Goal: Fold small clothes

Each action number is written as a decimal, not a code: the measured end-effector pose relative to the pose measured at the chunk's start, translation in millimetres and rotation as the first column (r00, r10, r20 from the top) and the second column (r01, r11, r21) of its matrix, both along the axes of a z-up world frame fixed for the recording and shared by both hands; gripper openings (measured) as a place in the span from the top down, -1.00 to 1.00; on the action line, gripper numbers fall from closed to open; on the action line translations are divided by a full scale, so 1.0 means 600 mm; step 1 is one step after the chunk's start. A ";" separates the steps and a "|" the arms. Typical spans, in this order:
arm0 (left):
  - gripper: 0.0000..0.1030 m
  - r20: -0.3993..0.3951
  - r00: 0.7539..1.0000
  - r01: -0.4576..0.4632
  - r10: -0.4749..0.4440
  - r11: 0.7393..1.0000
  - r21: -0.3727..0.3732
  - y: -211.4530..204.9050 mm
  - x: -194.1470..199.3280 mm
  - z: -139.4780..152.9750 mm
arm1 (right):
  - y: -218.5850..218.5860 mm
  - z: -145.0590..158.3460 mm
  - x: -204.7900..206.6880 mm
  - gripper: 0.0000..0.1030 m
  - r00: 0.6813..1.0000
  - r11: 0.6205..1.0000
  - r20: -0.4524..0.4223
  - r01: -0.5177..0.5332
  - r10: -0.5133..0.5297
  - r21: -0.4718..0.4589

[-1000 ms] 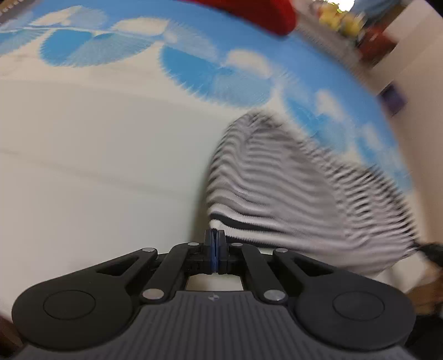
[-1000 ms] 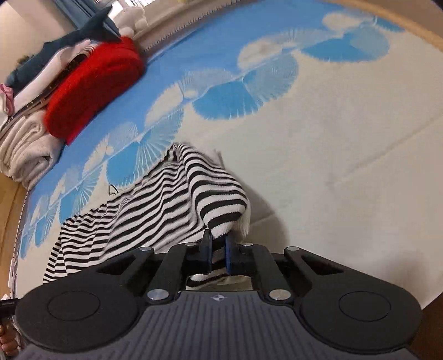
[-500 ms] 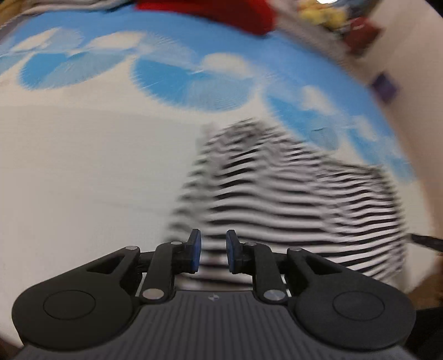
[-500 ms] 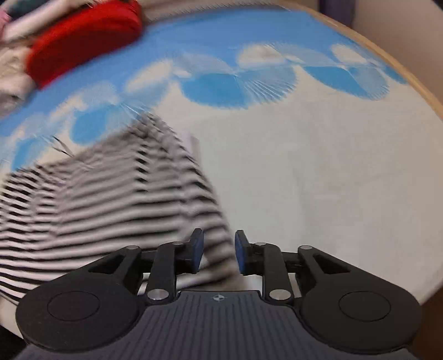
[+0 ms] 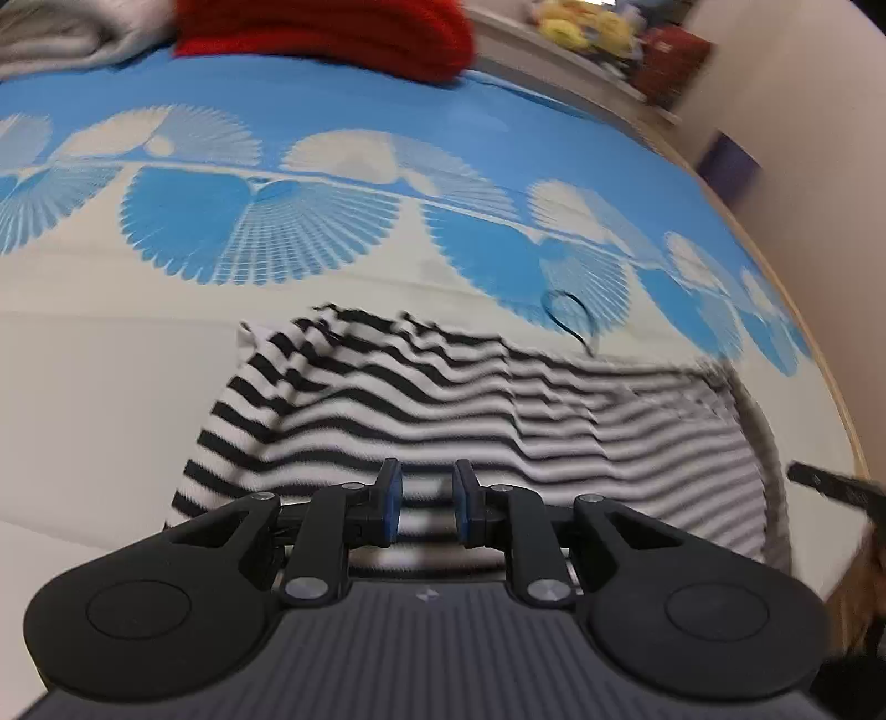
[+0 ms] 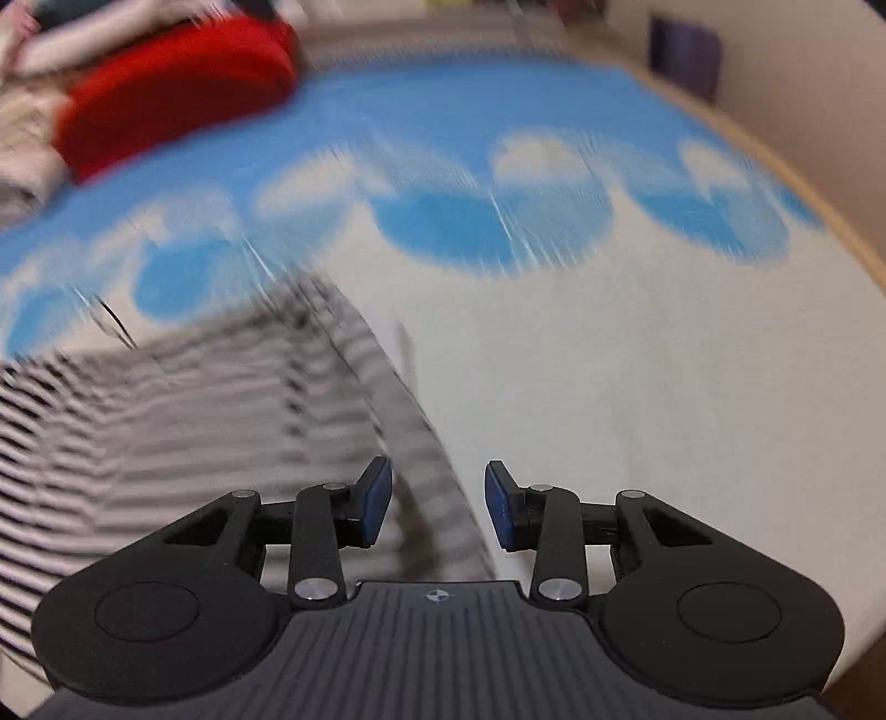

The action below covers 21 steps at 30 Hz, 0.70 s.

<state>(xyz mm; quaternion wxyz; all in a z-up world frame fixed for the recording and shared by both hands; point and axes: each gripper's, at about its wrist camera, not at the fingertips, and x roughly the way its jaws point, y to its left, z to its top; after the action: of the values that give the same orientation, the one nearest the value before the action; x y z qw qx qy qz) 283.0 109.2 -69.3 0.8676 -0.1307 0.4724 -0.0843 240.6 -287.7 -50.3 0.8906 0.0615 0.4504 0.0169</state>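
**Striped garment laid down, both grippers let go**

While the black-and-white striped garment (image 5: 498,399) lies spread on the blue-and-cream patterned cloth (image 5: 111,387), neither gripper is clamped on it. The left gripper (image 5: 426,501) is seen with its fingers a little apart, striped fabric showing beyond the gap but not pressed by the pads. The right gripper (image 6: 437,504) is seen with its jaws opening, poised over the garment's right edge, nothing pinched between them.

The step in hand is judged to be a release after a fold. It would be done well if both grippers were drawn clear without snagging the knit, and if the laid edges were checked for alignment before the next fold is begun; the wrinkled upper left corner (image 5: 288,343) might need flattening first.

No container is visible in either view. A red folded textile (image 6: 177,88) and pale folded linens (image 5: 72,33) are only stacked at the far edge, well apart from the garment.
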 end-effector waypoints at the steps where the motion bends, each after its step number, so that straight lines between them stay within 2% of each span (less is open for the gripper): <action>1: 0.62 -0.017 1.000 -0.018 0.018 1.000 0.004 0.002 0.010 -0.006 | 0.007 -0.002 0.009 0.25 1.000 1.000 0.008 -0.020 0.019 0.013; 3: 0.58 -0.098 0.994 -0.033 0.036 0.999 0.038 -0.001 0.031 -0.032 | 0.023 -0.013 0.028 0.24 0.999 0.998 -0.004 -0.053 0.053 0.029; 5: 0.58 -0.152 0.987 -0.033 0.043 0.997 0.071 -0.004 0.045 -0.049 | 0.040 -0.036 0.052 0.24 0.995 0.997 -0.067 -0.073 0.072 -0.012; 8: 0.58 -0.118 0.990 -0.066 0.070 0.997 0.039 0.005 0.058 -0.038 | 0.056 -0.079 0.084 0.24 0.980 0.984 -0.198 -0.042 0.007 -0.175; 9: 0.58 -0.095 0.991 -0.091 0.091 0.996 0.011 0.014 0.060 -0.028 | 0.053 -0.081 0.094 0.25 0.979 0.982 -0.202 -0.014 -0.025 -0.188; 11: 0.58 -0.036 0.989 -0.143 0.141 0.989 -0.038 0.034 0.060 -0.007 | 0.048 -0.071 0.109 0.25 0.985 0.990 -0.161 0.037 -0.059 -0.136; 13: 0.58 -0.002 0.982 -0.187 0.187 0.981 -0.060 0.054 0.065 0.000 | 0.050 -0.066 0.116 0.24 0.991 0.996 -0.127 0.034 -0.045 -0.087; 15: 0.58 -0.059 0.975 -0.218 0.216 0.975 -0.038 0.066 0.080 -0.018 | 0.055 -0.076 0.121 0.22 0.989 0.996 -0.142 0.013 -0.025 -0.085; 17: 0.58 -0.145 0.965 -0.223 0.220 0.975 -0.002 0.070 0.091 -0.048 | 0.054 -0.086 0.125 0.22 0.983 0.991 -0.175 0.023 -0.046 -0.133; 19: 0.60 -0.115 0.963 -0.241 0.246 0.969 0.052 0.072 0.090 -0.044 | 0.045 -0.075 0.123 0.22 0.985 0.990 -0.157 0.056 -0.076 -0.129; 21: 0.57 -0.040 0.964 -0.259 0.261 0.965 0.047 0.077 0.080 -0.019 | 0.035 -0.053 0.107 0.22 0.989 0.991 -0.111 0.086 -0.098 -0.105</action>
<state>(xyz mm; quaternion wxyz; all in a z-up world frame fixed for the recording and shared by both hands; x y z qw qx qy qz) 330.9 155.7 -80.9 0.8626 -0.1755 0.4726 0.0431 304.6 -266.9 -81.9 0.8646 0.0383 0.4984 -0.0505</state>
